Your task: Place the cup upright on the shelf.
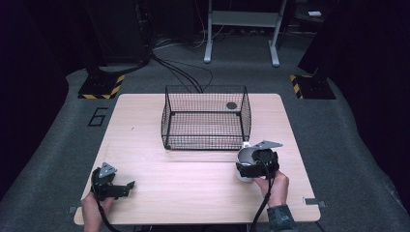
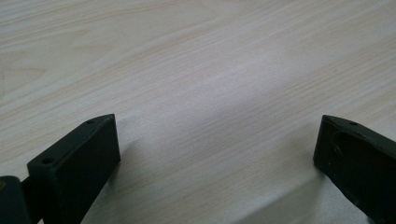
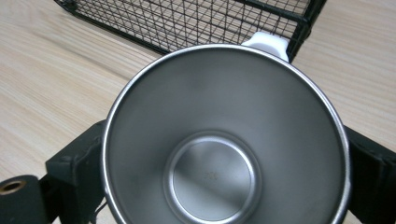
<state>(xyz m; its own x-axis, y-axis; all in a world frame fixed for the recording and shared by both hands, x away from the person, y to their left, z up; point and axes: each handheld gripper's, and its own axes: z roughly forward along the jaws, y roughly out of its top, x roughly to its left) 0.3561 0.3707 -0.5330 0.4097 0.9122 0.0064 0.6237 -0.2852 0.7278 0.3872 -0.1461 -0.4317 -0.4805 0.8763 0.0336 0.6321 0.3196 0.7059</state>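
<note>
Right gripper view looks down into a steel cup [image 3: 224, 140] held between the right gripper [image 1: 257, 163] jaws, with the wire basket [image 3: 196, 21] close at twelve o'clock. Left gripper [image 2: 217, 149] jaws are wide apart, holding nothing.

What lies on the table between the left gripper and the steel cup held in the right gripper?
Nothing: in the high view the table is bare wood from the left gripper across to the steel cup. The wire basket stands farther back.
</note>
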